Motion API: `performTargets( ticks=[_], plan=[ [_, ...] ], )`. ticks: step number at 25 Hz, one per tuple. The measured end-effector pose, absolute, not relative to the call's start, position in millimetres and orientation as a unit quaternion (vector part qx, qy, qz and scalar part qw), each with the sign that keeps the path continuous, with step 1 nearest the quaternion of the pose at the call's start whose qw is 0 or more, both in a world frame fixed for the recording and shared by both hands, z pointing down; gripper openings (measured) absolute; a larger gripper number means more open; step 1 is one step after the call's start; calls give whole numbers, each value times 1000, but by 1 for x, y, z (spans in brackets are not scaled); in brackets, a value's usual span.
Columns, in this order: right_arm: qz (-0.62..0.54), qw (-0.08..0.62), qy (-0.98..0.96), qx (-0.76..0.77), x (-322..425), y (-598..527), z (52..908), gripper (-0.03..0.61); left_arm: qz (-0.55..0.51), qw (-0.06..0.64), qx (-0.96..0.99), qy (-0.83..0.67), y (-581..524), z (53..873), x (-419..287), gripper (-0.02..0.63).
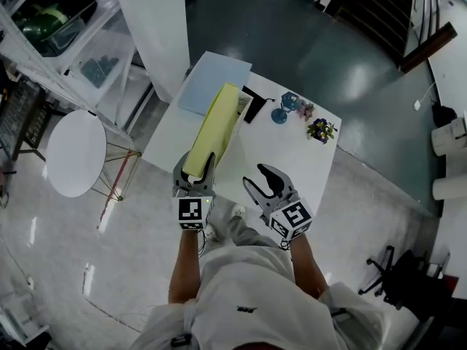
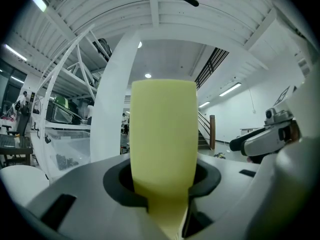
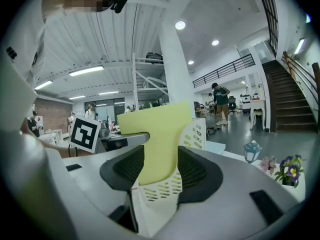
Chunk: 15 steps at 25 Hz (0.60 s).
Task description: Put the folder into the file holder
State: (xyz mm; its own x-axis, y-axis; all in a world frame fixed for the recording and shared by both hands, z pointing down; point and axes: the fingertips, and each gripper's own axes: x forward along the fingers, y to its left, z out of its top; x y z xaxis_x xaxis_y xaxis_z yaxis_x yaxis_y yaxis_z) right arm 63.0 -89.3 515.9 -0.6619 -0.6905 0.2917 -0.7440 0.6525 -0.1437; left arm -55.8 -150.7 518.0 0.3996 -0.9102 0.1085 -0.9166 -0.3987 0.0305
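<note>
A long pale yellow folder (image 1: 215, 126) slants up from my left gripper (image 1: 195, 172), which is shut on its near end. Its far end reaches the white slotted file holder (image 1: 243, 108) on the white table (image 1: 292, 152). In the left gripper view the folder (image 2: 162, 144) rises from between the jaws of the left gripper (image 2: 165, 199) and fills the middle. My right gripper (image 1: 257, 177) is beside it at the table's front. In the right gripper view the holder's (image 3: 197, 134) white wall runs down between the right gripper's (image 3: 160, 184) jaws, with the folder (image 3: 157, 139) behind.
A light blue sheet (image 1: 215, 82) lies at the table's far left, next to a black object (image 1: 255, 93). A small blue lantern (image 1: 288, 106) and a flower pot (image 1: 321, 130) stand at the far right. A round white side table (image 1: 73, 152) and a white pillar (image 1: 157, 20) are to the left.
</note>
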Motion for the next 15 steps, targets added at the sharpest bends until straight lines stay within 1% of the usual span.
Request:
performTargets(
  ticks=[15],
  plan=[
    [97,111,-893,425,48,-81,517,221,64,35,841,-536,-155,546,-44,225]
  ],
)
